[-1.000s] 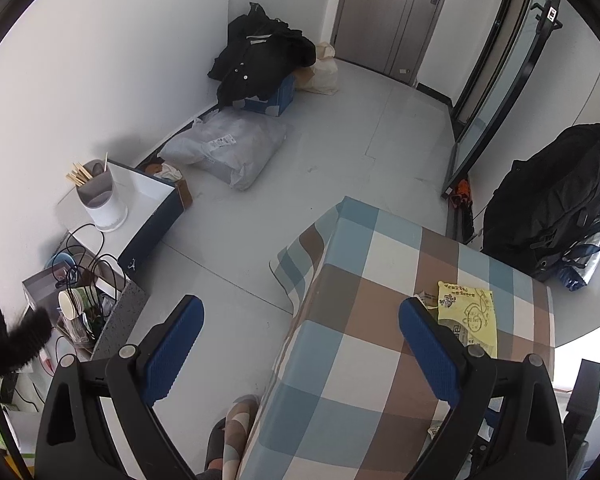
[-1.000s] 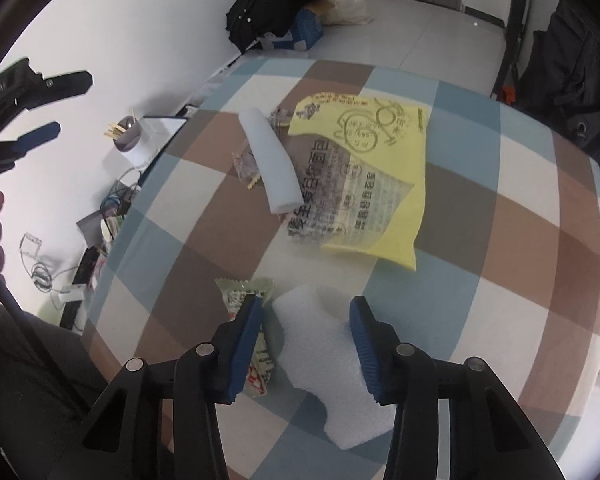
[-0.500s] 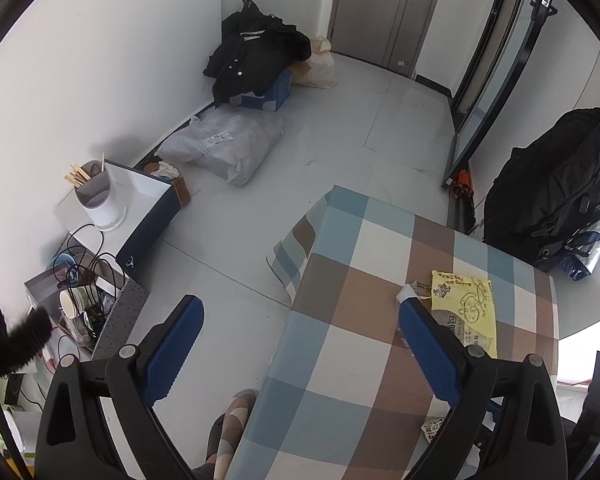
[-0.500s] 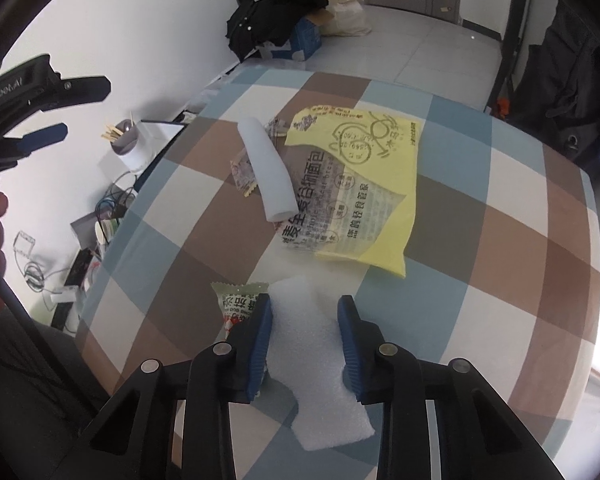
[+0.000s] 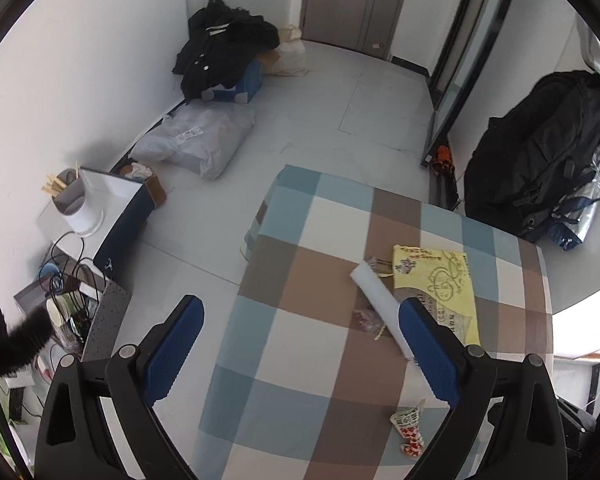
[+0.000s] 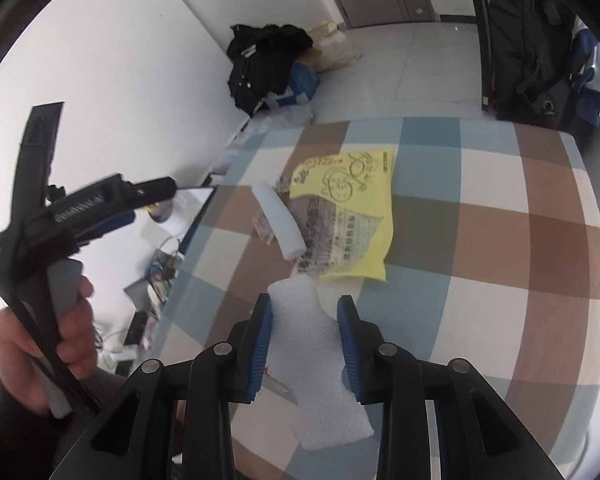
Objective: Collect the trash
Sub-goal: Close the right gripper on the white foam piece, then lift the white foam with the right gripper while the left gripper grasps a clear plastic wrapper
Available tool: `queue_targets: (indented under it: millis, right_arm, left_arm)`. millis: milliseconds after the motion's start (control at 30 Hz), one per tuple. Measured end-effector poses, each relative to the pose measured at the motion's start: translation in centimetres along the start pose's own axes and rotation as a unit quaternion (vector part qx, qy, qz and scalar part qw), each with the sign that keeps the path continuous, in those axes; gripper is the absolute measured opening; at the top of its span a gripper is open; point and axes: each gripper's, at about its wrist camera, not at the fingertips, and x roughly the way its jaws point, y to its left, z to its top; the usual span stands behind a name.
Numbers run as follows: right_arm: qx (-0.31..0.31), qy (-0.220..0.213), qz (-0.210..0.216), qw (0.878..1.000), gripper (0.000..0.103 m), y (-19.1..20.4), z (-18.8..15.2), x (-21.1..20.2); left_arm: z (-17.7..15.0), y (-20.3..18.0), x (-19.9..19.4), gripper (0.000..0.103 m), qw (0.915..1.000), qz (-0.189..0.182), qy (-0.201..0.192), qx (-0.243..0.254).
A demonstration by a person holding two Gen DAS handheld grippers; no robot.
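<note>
A white foam sheet point(image 6: 314, 332) sits between the blue pads of my right gripper point(image 6: 305, 330), which is shut on it and holds it just above the checked tablecloth point(image 6: 496, 248). Beyond lie a yellow plastic bag point(image 6: 352, 208), a white foam roll point(image 6: 278, 226) and a small clear wrapper point(image 6: 262, 232). My left gripper point(image 5: 300, 346) is open and empty above the table's left edge; it also shows in the right wrist view point(image 6: 112, 204). In the left wrist view I see the foam roll point(image 5: 378, 304), the yellow bag point(image 5: 436, 284), the clear wrapper point(image 5: 366, 318) and a red-printed snack wrapper point(image 5: 410, 426).
The floor to the left holds a white box with a cup of sticks point(image 5: 74, 204), tangled cables point(image 5: 64, 276), a grey plastic sack point(image 5: 198, 142) and black clothes on a blue box point(image 5: 224, 60). A black backpack point(image 5: 540, 148) stands at the right wall.
My right gripper closed on the foam sheet and lifted it off the table. My left gripper moved right over the table, bringing the roll, bag and snack wrapper into its view.
</note>
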Motion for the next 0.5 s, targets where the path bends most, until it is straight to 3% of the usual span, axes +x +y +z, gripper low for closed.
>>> queue_targets:
  millis: [233,500]
  right_arm:
    - [0.001,-0.024,-0.004,1.0,0.032,-1.0,-0.6,-2.6]
    - [0.03,-0.041,-0.01,0.999,0.032,-3.3,-0.6,-4.4]
  left_arm:
    - [-0.1,-2.6,-0.1,0.097,0.9982,0.016,0.012,0.056]
    - [2.1,-3.2,3.8,0.096,0.9943,-0.068,0.081,0.01]
